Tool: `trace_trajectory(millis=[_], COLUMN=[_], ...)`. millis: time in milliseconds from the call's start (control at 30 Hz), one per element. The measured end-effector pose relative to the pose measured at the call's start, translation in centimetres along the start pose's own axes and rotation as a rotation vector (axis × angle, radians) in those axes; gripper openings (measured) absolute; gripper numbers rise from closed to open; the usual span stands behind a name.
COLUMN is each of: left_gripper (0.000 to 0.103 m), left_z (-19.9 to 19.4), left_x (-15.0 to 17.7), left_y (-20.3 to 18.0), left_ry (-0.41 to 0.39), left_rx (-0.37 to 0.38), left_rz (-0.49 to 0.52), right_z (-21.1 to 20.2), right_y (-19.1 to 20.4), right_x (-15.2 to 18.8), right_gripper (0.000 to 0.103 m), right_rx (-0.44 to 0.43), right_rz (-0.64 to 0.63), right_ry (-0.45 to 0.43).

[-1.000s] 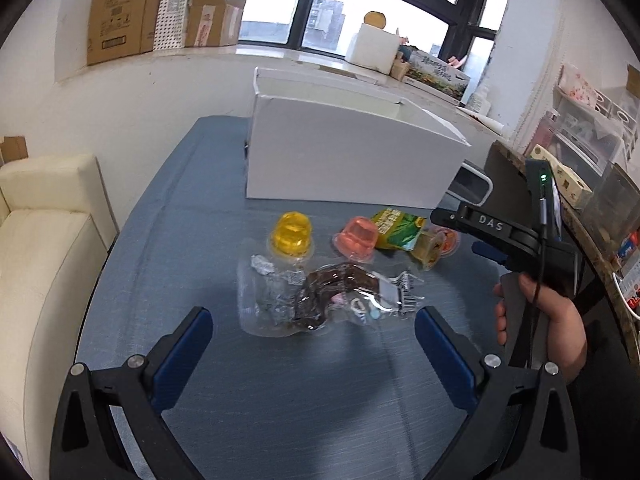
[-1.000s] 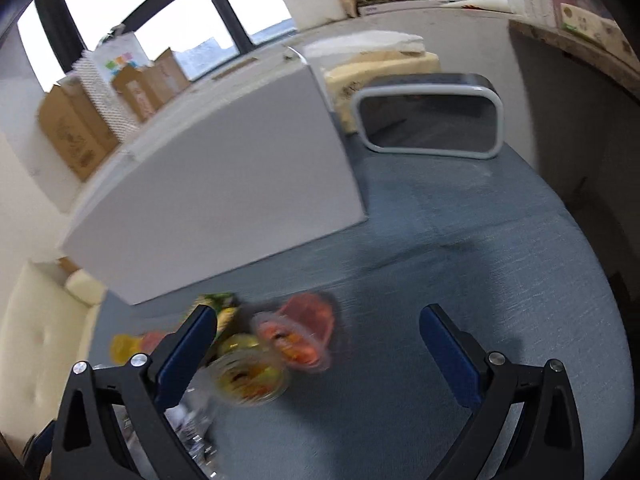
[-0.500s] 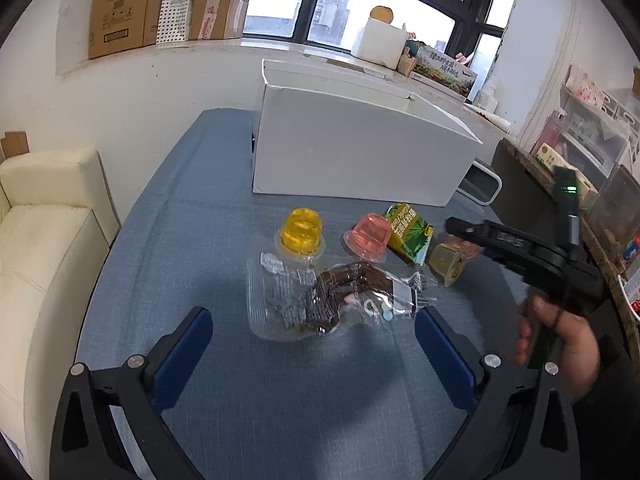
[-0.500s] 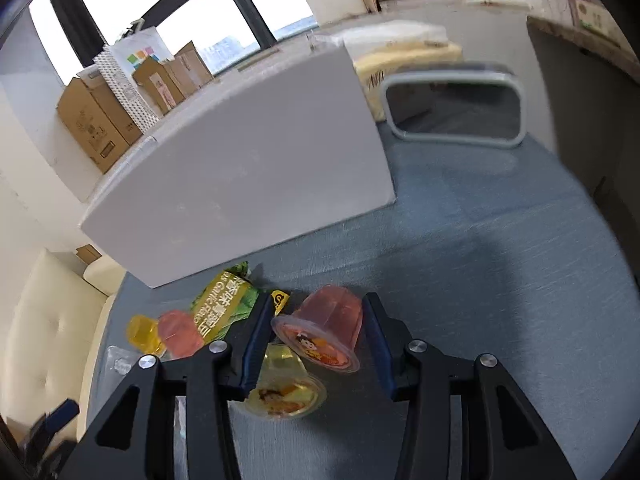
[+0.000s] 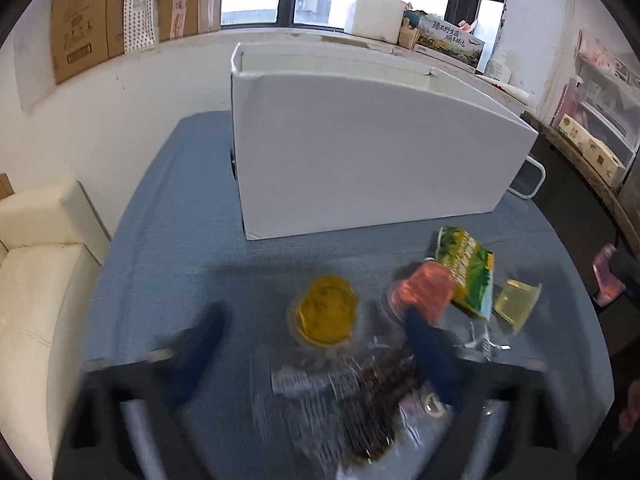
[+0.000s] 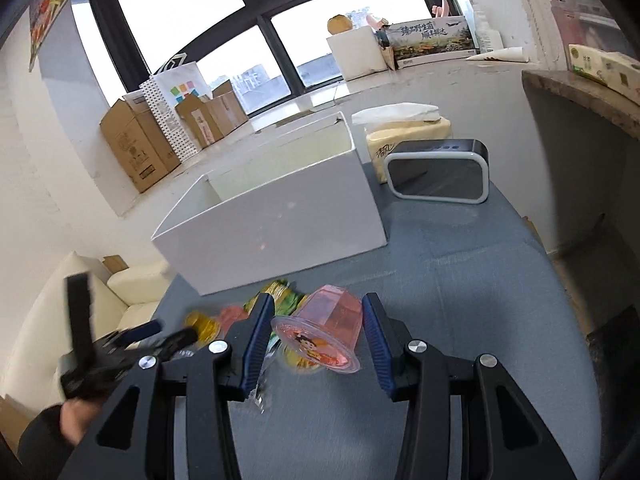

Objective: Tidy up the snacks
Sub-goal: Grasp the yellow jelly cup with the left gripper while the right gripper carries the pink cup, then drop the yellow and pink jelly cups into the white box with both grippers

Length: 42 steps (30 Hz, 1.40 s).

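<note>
Snacks lie on the blue table (image 5: 168, 248) before the white box (image 6: 280, 224): the right gripper (image 6: 318, 330) pinches a pink jelly cup (image 6: 326, 330), while the left gripper's (image 5: 316, 336) jaws, just closing, flank a yellow jelly cup (image 5: 326, 310) untouched.

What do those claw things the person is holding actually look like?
Each claw is a black frame of angular struts with triangular cut-outs and silver bolt heads. The right claw has two flat fingers faced with ribbed blue pads. The left claw has matching blue fingers, blurred here. A dark sleeve covers the wrist behind it.
</note>
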<state>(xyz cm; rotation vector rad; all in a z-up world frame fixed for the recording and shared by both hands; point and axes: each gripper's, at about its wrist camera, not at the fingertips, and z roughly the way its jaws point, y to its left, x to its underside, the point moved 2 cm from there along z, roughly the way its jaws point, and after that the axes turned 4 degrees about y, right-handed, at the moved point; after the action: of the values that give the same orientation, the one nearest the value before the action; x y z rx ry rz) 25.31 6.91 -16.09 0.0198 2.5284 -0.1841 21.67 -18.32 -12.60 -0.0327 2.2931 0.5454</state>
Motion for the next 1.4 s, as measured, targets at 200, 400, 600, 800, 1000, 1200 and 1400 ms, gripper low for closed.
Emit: trace_trajectory(millis=[200,400,600,800,1000,1200,1400], left_gripper=[0.036,0.036,0.036,0.036,0.036,0.036,0.036], left_z=[0.8,-1.7,-7.2,-12.3,-14.4,-13.3,-8.7], left_x=[-0.1,-0.5,-1.0,0.6,0.2,-4.9,-12.1], left_y=[0.2,-0.2,-0.7,-3.3,-5.0,-4.5,-3.8], left_ry=[0.014,-0.062,-0.182,-0.257,-0.291,-0.336,-0.289], left_rx=[0.037,0.038,0.075,0.158,0.215,0.167,0.165], left_rz=[0.021,0.042,0.053,0.068,0.065,0.081,0.075], right_z=[0.1,0.3,0.1,-0.3,-0.2,1.3,5.2], right_y=[0.4,0.8,2.3,4.4,6.1,6.0,5.7], right_x=[0.6,0.7,0.6,0.1,-1.5,-6.0,-12.0], right_gripper=[0.049,0.049,0.049,0.049,0.049,0.049,0.049], right_rx=[-0.005,-0.009,-0.028,-0.072,-0.094,-0.068,-0.041], right_rz=[-0.011,-0.024,-0.06,-0.109,-0.164,-0.191,-0.222], right_ry=[0.016,0.019,0.016,0.001,-0.017,-0.065,-0.082])
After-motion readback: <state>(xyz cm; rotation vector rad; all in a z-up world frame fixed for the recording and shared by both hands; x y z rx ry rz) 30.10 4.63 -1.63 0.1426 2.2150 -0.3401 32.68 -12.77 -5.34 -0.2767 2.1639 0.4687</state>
